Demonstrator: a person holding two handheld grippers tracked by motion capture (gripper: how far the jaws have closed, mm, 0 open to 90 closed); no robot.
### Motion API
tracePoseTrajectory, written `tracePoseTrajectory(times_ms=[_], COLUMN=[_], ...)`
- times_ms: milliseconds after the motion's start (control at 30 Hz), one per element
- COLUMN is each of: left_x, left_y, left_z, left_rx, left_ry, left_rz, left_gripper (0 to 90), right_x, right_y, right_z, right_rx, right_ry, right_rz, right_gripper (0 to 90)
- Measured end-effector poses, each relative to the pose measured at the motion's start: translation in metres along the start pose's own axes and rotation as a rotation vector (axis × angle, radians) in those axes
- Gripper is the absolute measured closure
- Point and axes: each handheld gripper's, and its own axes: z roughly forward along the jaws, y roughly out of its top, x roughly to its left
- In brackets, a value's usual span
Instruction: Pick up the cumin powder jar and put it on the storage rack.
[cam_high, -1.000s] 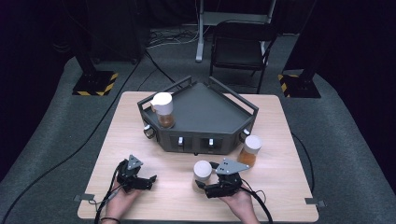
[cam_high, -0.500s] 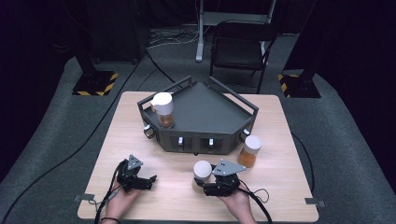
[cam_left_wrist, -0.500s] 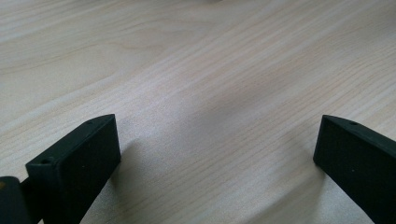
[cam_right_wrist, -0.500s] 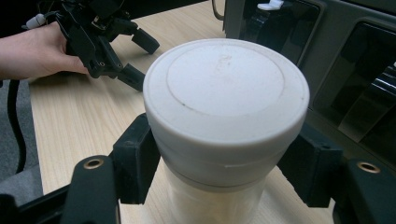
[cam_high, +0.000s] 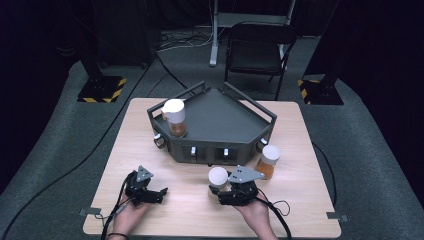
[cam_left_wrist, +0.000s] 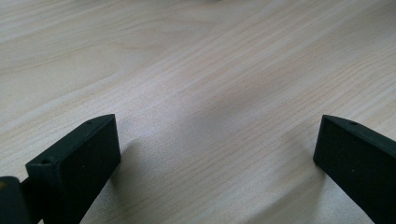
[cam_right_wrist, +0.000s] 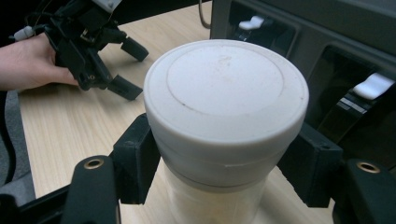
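A clear jar with a white lid stands on the wooden table, just in front of the dark stand. My right gripper is shut on it, its black pads pressing the jar's sides right under the lid. From above, this jar shows at the tip of the right gripper. My left gripper rests on the table to the left, open, with bare wood between its jaws. The right gripper view also shows the left gripper in a hand at the top left.
A dark grey five-sided stand with rails fills the table's middle. An amber-filled jar with a white lid stands on its left corner. A similar jar stands on the table to the right of my right gripper. A chair stands beyond the table.
My right gripper has slid a little left up to the white-lidded jar and closed on it. The left gripper has stayed in place.
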Motion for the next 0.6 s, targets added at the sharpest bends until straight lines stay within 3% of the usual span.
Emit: tracePoseTrajectory(times_ms=[600], left_x=[0.000], left_y=[0.000], left_z=[0.000], left_rx=[0.000], left_ry=[0.000], left_rz=[0.000], left_gripper=[0.1], right_x=[-0.011], right_y=[0.039], right_z=[-0.008], right_rx=[-0.031], right_ry=[-0.025], right_rz=[0.027], right_gripper=[33.9])
